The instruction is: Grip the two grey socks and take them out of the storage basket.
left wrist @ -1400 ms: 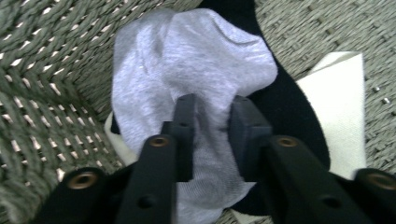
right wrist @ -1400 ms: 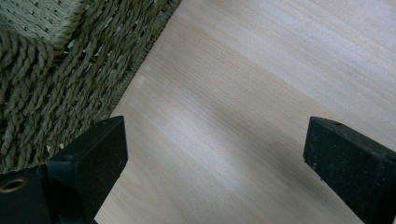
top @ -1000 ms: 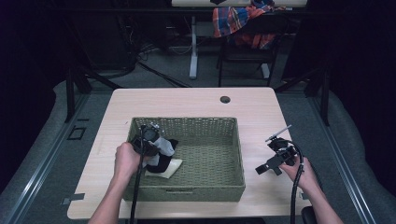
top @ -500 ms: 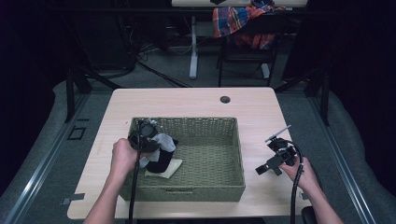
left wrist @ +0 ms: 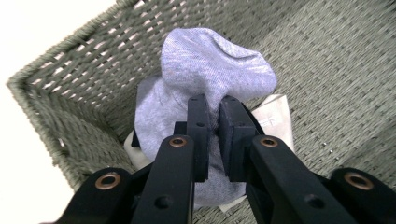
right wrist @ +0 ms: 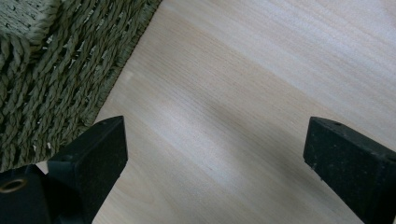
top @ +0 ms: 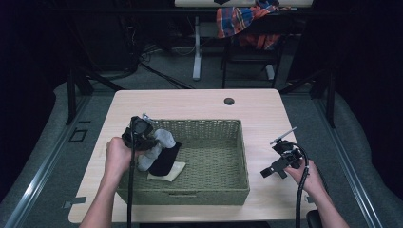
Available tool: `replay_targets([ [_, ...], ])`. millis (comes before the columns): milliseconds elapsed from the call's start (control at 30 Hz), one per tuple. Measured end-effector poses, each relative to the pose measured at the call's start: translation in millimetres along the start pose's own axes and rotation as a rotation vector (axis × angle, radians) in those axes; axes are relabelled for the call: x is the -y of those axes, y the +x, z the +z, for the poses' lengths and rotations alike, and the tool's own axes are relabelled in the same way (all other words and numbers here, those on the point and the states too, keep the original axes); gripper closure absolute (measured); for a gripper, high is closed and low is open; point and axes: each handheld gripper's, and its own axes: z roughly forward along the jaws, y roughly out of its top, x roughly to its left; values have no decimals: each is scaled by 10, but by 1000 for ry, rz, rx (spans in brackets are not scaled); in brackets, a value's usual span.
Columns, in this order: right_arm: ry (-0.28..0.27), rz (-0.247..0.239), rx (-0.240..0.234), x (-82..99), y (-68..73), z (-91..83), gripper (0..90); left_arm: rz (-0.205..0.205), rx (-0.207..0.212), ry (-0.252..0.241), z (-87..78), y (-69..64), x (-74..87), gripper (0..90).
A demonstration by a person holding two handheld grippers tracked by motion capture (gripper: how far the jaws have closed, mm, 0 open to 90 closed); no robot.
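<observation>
two tongs: left tongs (left wrist: 212,135) pinching grey sock (left wrist: 205,70) near basket (top: 209,194) corner, right tongs (right wrist: 215,154) wide.

The grey sock (left wrist: 205,70) is soft knit cloth, a bit fuzzy and not shiny. The basket (left wrist: 60,107) is woven from rough, dull green-grey twisted cord (you can see every strand). The left claw (left wrist: 214,135) is matt black plastic with small brass-coloured metal rings. The table (right wrist: 243,84) is smooth pale wood with fine grain lines.
</observation>
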Motion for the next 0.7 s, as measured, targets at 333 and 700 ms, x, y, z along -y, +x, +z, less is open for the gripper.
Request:
replay_targets([
  [333,-9,5,4,1,8,3,60,-19,-19,-20,-162,45,7,843],
  [700,18,-17,-2,-8,-8,-11,60,-55,-63,-64,-355,131,44,846],
])
